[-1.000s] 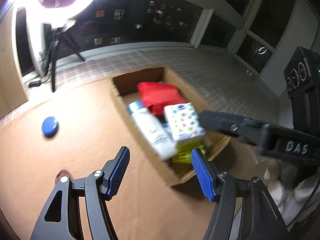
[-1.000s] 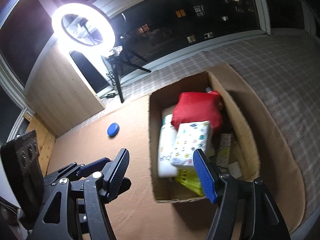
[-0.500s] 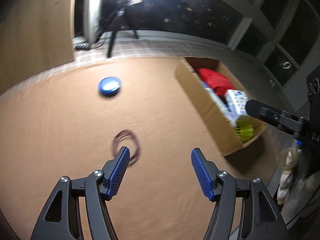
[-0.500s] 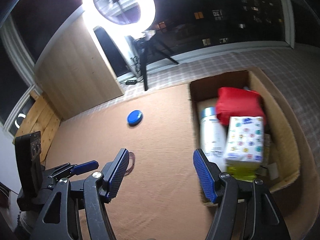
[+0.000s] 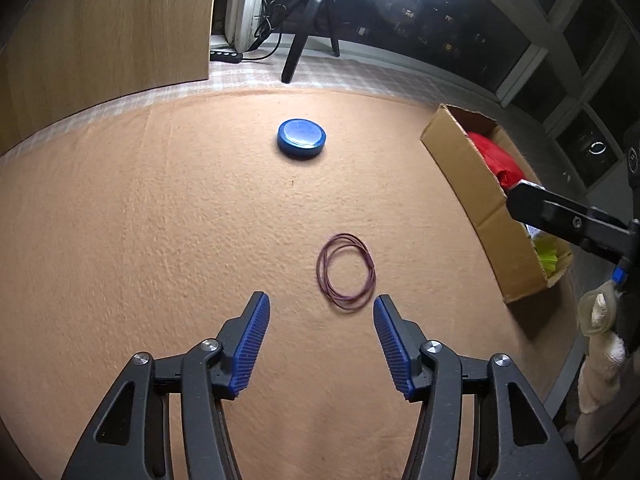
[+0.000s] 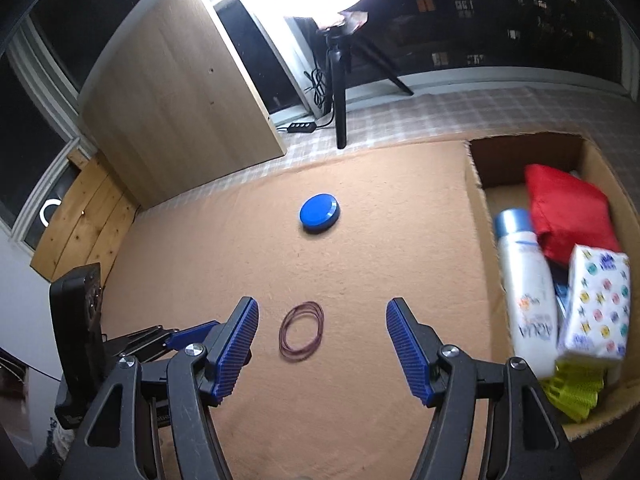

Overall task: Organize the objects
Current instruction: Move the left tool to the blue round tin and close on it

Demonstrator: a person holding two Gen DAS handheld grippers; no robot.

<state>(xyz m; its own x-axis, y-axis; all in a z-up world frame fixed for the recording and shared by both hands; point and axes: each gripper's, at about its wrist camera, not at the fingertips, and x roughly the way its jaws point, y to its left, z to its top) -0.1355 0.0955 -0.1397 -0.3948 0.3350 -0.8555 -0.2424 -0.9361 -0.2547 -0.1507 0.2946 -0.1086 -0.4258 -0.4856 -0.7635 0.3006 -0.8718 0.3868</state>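
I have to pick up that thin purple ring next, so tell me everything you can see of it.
The purple ring is really several very thin loops, like rubber bands or fine wire, stacked loosely into one slightly oval hoop. It is dark maroon-purple and lies flat on the orange felt mat, touching nothing else. It sits apart from the blue round lid and from the cardboard box. Both open grippers hang short of it: the left gripper and the right gripper.
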